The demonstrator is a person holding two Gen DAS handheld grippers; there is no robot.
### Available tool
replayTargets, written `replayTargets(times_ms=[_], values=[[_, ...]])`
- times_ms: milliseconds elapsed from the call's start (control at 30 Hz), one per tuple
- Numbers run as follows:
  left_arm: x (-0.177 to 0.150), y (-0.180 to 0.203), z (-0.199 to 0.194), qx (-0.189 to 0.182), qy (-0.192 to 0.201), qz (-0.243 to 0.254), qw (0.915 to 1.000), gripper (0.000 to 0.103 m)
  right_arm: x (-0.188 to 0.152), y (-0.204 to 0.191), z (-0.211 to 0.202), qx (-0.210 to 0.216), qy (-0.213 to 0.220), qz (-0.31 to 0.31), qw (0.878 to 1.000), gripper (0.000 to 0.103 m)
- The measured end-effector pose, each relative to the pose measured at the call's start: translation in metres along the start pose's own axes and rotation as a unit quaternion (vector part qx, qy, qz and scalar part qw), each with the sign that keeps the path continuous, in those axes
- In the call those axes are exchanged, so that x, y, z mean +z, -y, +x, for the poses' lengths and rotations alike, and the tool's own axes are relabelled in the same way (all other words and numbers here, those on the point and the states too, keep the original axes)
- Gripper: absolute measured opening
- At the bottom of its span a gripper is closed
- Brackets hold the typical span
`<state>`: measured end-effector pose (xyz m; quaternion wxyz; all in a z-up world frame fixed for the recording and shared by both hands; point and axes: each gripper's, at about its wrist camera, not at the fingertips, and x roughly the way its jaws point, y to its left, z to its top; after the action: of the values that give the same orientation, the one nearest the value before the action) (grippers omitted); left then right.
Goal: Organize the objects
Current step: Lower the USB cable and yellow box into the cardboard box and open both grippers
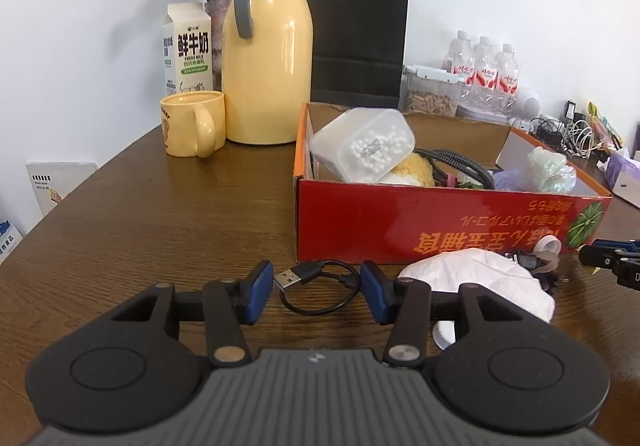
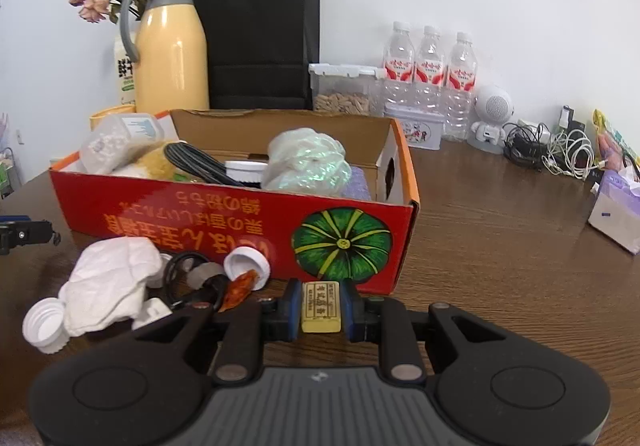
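- Your right gripper (image 2: 320,306) has its fingers almost closed on the small yellow block (image 2: 321,307); both blue pads press its sides and the label faces up. Keep this squeeze as it is, no more force, the block looks soft like soap or wax (my guess).
- The red box (image 2: 224,230) stands just beyond the block, at 12 o'clock of the right gripper. I judge the step is to lift the block over the near wall and put it in the box.
- Lift straight up first, then go fwd. The near wall is high, so clear it before you move across.
- Inside, free space looks small: the shiny wrapped bundle (image 2: 306,162) sits at approx. 12 o'clock, the black cable (image 2: 200,164) at 11. Aim for the gap near the right end, and open only when the block is low.
- Your left gripper (image 1: 316,296) has fingers about half open and holds nothing; the USB cable (image 1: 316,286) lies on the tabletop (image 1: 160,226) between them, not pressed.
- For the cable, come lower and take the coil body, not the plug only, otherwise the loop will hang and catch on the box edge.
- The white cloth (image 1: 480,286) lies just at 3 o'clock of the left fingers; do not drag it along.
- Move one hand at a time, pls; both go to the same box.
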<state>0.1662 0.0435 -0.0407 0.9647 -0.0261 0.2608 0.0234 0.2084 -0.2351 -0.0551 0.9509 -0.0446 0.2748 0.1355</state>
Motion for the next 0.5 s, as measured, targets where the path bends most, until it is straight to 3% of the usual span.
replayTargets(times_ms=[233,500], values=[[0.007,0.007,-0.02,-0.013,0.023,0.008,0.9996,0.049,0.002,-0.003,-0.022,0.012,0.032,0.003,0.999,0.019],[0.041,0.031,-0.034,-0.041,0.062,0.023,0.997,0.049,0.029,-0.017,-0.038,0.042,0.067,-0.005,0.997,0.019]])
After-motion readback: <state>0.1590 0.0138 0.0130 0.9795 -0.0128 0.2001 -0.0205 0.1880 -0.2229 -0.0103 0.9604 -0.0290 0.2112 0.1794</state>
